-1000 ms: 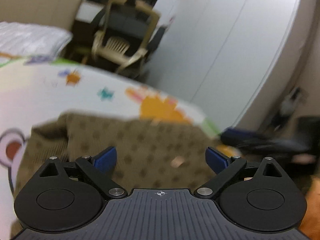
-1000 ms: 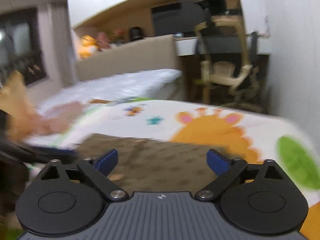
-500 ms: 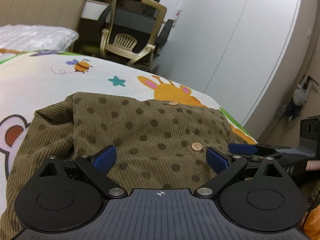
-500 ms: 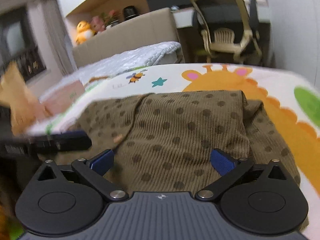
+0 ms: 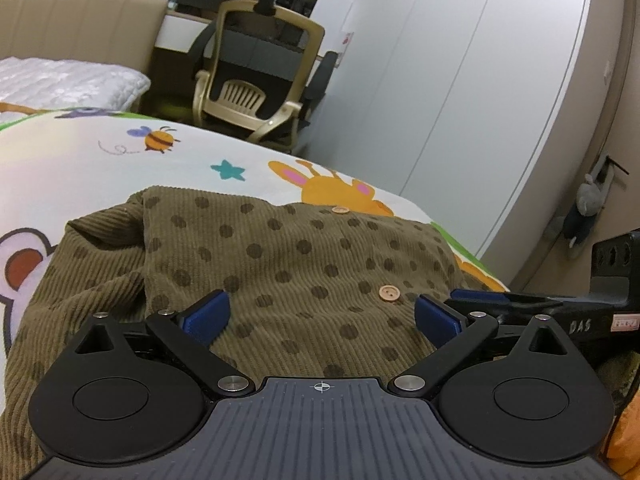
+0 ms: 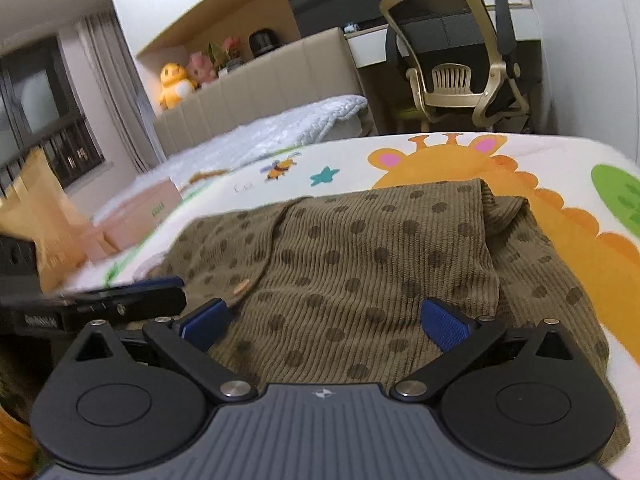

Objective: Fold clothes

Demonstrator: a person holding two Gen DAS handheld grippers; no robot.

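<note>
While both tools hover splayed, the garment waits flat for its next fold.
Left gripper (image 5: 320,316) wide open, empty, over the near hem of the olive dotted cardigan (image 5: 280,264) on the cartoon play mat (image 5: 80,168); right gripper (image 6: 324,320) just opened to full spread, empty, alongside — likely lining up a two-point pinch.

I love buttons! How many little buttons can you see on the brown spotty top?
2 in the left wrist view: one button near the open left gripper, one button at the far edge of the brown top. More may hide in folds.
</note>
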